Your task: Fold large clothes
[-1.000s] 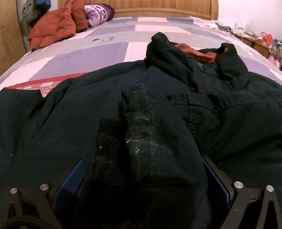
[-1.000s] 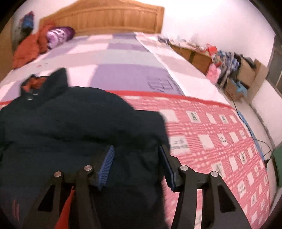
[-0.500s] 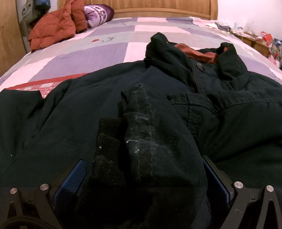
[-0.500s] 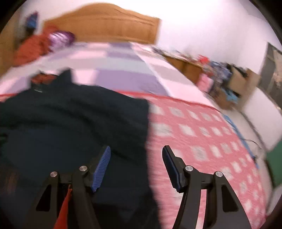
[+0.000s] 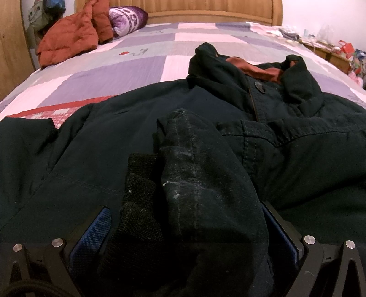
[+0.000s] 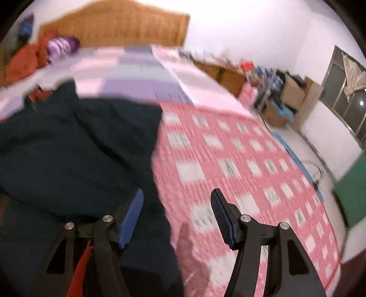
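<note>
Swinging sideways off the dark jacket (image 6: 75,146), the right gripper (image 6: 177,205) now hangs over the jacket's edge and the pink checked bedspread (image 6: 240,164); a second ago its pads bracketed the garment's hem. Its jaws have just been opening and stand moderately wide, nothing pinched between them, the blue pads clear of cloth. The left gripper (image 5: 189,230) has not budged: its blue pads sit either side of a thick bundle of the jacket's sleeve cuff (image 5: 205,182) with its black knit lining, the fabric filling the gap and apparently clamped. The jacket itself lies spread face-up across the foot half of the bed, collar with rust lining pointing toward the wooden headboard (image 5: 205,9). An orange padded coat (image 5: 73,38) and a purple pillow (image 5: 128,18) sit by the headboard, well apart.
</note>
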Demonstrator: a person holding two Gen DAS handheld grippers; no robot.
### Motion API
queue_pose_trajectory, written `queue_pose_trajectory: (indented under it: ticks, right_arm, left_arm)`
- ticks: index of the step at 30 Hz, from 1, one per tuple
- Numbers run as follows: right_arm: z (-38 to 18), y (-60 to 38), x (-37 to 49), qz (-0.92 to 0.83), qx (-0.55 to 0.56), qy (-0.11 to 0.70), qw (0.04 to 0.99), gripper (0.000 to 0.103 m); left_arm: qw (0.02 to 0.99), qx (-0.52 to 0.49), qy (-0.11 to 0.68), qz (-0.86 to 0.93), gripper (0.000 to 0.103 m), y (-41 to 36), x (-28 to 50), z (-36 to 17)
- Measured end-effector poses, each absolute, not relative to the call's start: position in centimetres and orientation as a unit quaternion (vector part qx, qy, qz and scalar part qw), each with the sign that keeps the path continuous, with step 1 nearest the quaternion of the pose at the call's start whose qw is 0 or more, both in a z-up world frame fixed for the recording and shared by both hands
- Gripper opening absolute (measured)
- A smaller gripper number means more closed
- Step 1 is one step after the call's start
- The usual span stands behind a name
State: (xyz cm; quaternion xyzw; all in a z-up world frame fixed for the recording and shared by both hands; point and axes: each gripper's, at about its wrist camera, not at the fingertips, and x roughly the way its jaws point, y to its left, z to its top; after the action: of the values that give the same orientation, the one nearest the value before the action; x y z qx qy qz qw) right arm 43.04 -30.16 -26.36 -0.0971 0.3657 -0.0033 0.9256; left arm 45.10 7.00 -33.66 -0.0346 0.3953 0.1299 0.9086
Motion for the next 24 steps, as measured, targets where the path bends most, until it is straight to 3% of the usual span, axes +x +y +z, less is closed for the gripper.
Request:
queue_pose_trajectory:
  ticks: [5,10,12,17,20,24]
  right_arm:
    - [-25.8,-20.0,48.6,0.133,-0.106,0.374,0.912,0.063]
    - [-28.6,-12.9,52.4,0.190,-0.188,0.406,0.874,0.063]
    - [-30.2,-14.9,53.7,0.155,-0.201,0.416,0.873,0.063]
    - [-29.7,-26.8,55.7,0.013,-0.094,0.430,0.898,0.063]
    - [-29.2,-28.7,54.8,-0.042,-0.104,0.427,0.898,0.063]
    - [-27.6,-28.0,52.3,-0.022,-0.034,0.416,0.908,0.063]
  left_arm:
    - [0.909,-0.030,0.395,0.132,0.103,7.0,45.1,-33.6]
    - [0.908,-0.029,0.395,0.133,0.103,6.9,45.1,-33.6]
    - [0.909,-0.030,0.395,0.132,0.103,6.9,45.1,-33.6]
    - [0.909,-0.033,0.394,0.131,0.103,7.0,45.0,-33.6]
    - [0.909,-0.034,0.394,0.131,0.103,6.9,44.9,-33.6]
    - [0.909,-0.033,0.393,0.131,0.103,6.9,44.9,-33.6]
